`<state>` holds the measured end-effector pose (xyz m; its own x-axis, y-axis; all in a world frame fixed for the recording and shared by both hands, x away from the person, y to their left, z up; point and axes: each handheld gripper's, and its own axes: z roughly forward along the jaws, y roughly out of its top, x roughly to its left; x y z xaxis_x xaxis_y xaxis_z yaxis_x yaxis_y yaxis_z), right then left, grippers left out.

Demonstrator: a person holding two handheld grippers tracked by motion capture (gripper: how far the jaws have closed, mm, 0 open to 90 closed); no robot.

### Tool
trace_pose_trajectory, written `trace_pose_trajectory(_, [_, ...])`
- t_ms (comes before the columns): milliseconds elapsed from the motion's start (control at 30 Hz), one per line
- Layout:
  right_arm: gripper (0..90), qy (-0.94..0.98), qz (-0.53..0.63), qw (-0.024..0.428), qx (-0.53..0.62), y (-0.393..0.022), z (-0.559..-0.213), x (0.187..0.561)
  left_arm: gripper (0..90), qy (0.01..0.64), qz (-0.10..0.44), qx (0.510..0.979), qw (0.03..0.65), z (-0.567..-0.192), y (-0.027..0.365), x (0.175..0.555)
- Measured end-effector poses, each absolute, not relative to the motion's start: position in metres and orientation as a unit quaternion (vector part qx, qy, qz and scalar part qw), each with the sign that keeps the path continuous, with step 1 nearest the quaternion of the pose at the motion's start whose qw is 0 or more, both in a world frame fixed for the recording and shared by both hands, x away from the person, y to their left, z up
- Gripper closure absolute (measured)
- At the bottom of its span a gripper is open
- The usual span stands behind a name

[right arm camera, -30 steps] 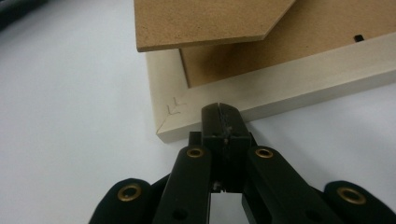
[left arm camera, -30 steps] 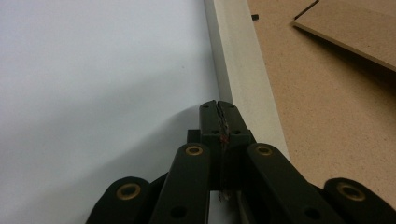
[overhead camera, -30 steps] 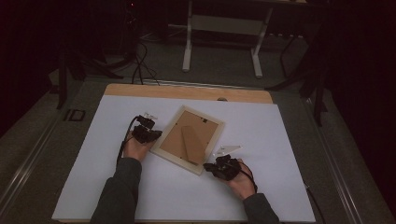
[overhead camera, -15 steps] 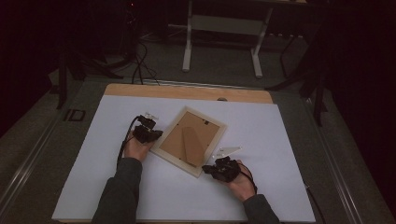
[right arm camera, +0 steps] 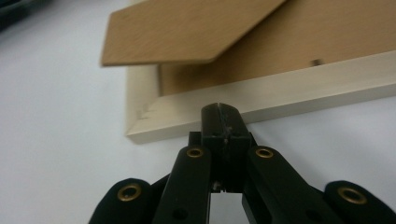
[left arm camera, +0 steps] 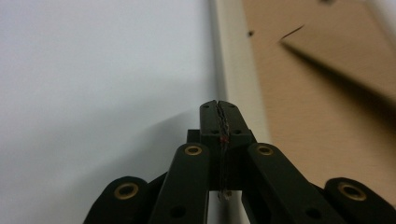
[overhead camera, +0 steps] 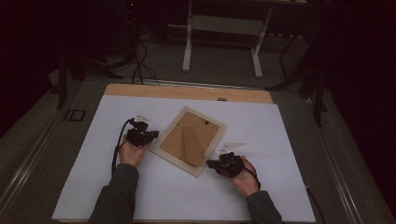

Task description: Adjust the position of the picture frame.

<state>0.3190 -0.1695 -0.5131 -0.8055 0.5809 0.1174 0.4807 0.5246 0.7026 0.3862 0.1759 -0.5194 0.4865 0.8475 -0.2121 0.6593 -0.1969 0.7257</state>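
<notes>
Where room darkens, white tabletop [overhead camera: 289, 140], face-down frame [overhead camera: 188, 140].

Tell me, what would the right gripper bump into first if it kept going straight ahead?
Most likely the frame. The right gripper, jaws shut, points at the frame's pale wooden edge just ahead. Whether its tips already touch that edge is hard to tell. Past it lie the brown backing and the stand flap.

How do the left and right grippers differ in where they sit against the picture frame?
The left gripper sits at the picture frame's left long edge, on the far half of that side; the right gripper sits at the near short edge, close to the frame's nearest corner. The left points right, the right points left. Both have jaws closed, holding nothing, tips at the frame's pale border.
</notes>
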Motion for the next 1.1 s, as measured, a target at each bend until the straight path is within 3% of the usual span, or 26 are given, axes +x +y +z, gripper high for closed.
trace_pose_trajectory(567, [90.0, 0.838, 0.399, 0.124, 0.352, -0.19, -0.484, 0.378, 90.0, 0.475, 0.158, 0.77, 0.396, -0.513, 0.177, 0.322])
trace_pose_trajectory(1100, [89.8, 0.805, 0.395, 0.15, 0.417, -0.195, -0.5, 0.43, 90.0, 0.467, 0.151, 0.784, 0.381, -0.524, 0.173, 0.305])
